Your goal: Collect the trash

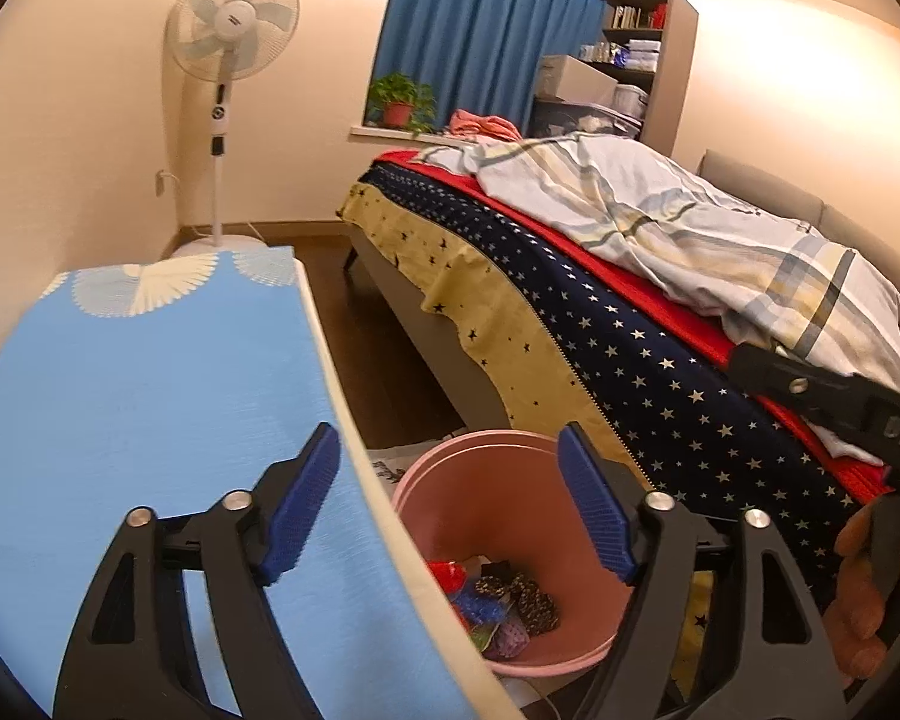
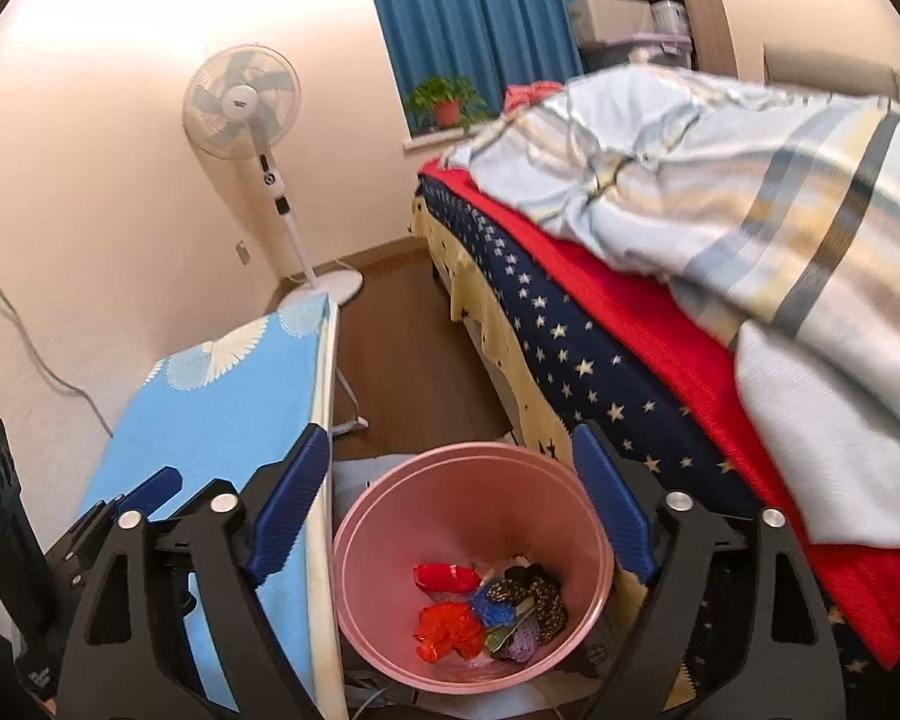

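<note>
A: status on the claws?

B: both standing wide apart, nothing between the pads; left claw (image 1: 447,504) is straddling the edge of the blue surface (image 1: 150,396) and the pink bin (image 1: 486,462); right claw (image 2: 450,516) is hanging right over the bin's mouth.

A: where's the trash sitting?

B: crumpled wrappers (image 2: 486,612) are lying at the bottom of the pink bin (image 2: 402,546); red, blue, purple and a dark spotted piece, bunched toward the side nearer the bed; no loose scrap showing on the surface or on the strip of floor (image 2: 414,372) in either view.

A: which claw is closer to the bin?

B: right one, I'm judging; the bin is lying straight below and slightly ahead of it, centred between its fingers; for the left claw it's sitting down and to the right, half hidden behind the surface edge.

A: anything else around?

B: bed (image 1: 660,324) is running along the right with the striped quilt (image 2: 720,192) heaped on it; standing fan (image 1: 234,30) at the far wall; part of the right claw body is poking into the left view.

A: progress?

B: looking near done; can't tell if anything's hiding under the surface or behind the bin.
</note>
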A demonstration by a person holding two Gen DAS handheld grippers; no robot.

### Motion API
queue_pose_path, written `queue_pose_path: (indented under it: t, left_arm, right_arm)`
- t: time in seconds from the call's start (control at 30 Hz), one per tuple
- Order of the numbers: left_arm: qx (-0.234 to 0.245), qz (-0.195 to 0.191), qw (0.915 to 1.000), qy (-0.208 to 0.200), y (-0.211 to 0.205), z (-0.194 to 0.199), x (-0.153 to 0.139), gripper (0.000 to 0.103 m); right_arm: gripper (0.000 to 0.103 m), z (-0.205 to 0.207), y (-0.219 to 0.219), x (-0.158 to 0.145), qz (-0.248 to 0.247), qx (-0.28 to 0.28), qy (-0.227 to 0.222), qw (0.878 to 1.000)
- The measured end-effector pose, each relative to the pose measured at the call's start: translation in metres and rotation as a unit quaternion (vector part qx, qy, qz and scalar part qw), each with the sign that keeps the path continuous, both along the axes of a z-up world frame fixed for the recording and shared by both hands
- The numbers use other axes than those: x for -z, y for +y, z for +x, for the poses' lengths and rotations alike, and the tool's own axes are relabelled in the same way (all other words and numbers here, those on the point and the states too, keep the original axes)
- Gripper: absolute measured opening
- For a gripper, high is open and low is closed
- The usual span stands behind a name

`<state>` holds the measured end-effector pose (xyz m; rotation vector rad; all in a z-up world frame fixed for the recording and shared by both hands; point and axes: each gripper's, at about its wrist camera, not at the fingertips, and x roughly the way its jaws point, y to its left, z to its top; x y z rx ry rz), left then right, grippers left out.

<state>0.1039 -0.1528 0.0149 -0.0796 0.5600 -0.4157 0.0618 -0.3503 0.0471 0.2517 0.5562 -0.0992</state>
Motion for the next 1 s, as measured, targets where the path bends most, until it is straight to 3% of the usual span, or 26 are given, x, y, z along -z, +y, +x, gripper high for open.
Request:
queue_pose_path:
  t: [0.3,0.73,1.0]
  left_arm:
    - [-0.036,0.021,0.9989,-0.02,0.022,-0.039,-0.02,0.086]
    - [-0.112,0.022,0.9934,-0.005,0.07,-0.092,-0.016,0.092]
    - [-0.125,0.034,0.9916,-0.005,0.079,-0.126,-0.008,0.092]
  right_arm:
    - [0.098,-0.046,0.012,-0.013,-0.012,-0.01,-0.03,0.999]
    - [0.098,-0.098,0.044,-0.001,-0.045,-0.022,-0.035,0.998]
    - [0.098,-0.113,0.063,0.015,-0.064,-0.018,-0.02,0.998]
